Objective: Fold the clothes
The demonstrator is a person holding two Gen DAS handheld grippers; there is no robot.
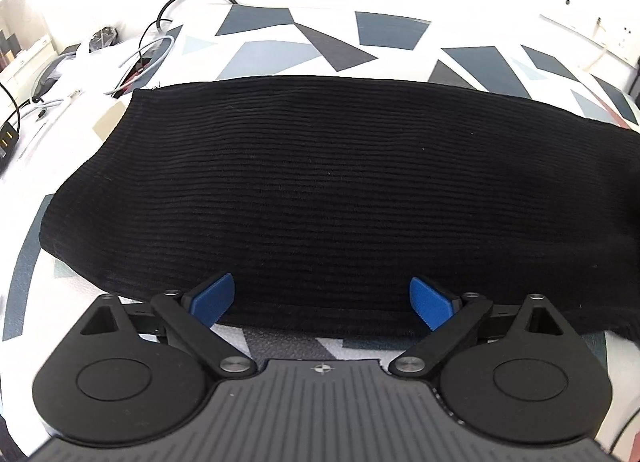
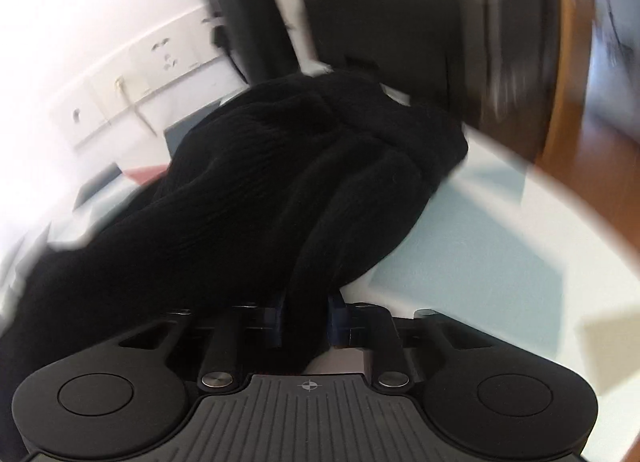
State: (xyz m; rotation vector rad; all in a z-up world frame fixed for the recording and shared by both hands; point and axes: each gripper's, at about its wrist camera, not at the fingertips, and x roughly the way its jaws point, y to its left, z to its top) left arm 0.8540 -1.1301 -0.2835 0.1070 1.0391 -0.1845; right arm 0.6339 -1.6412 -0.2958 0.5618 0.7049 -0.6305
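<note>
A black ribbed garment (image 1: 320,182) lies spread flat on a surface (image 1: 280,46) covered with a white cloth bearing blue, grey and dark geometric patches; its near hem runs just ahead of the left claw (image 1: 322,300). The left claw stands wide, its blue pads (image 1: 214,296) apart over the hem with the fabric passing beneath and between them, not pinched. This posture suits a grasp on the near edge: the open jaws straddle the hem so that closing would catch it.

In the right wrist view, which is blurred, the same garment (image 2: 304,166) is bunched and rumpled into thick folds, heaped toward the far end. The right claw (image 2: 306,312) is narrow, closed on a gathered ridge of that black fabric which runs between its dark pads (image 2: 338,314). The bunching is consistent with cloth being drawn by this grip.

Loose cables (image 1: 152,50) and small items lie at the far left edge of the surface, clear of the garment. A dark boxy object (image 2: 420,46) stands beyond the heap; its nature cannot be told.

Judged stage: one end secured, the other edge about to be taken, so a fold can be carried with both ends controlled.
</note>
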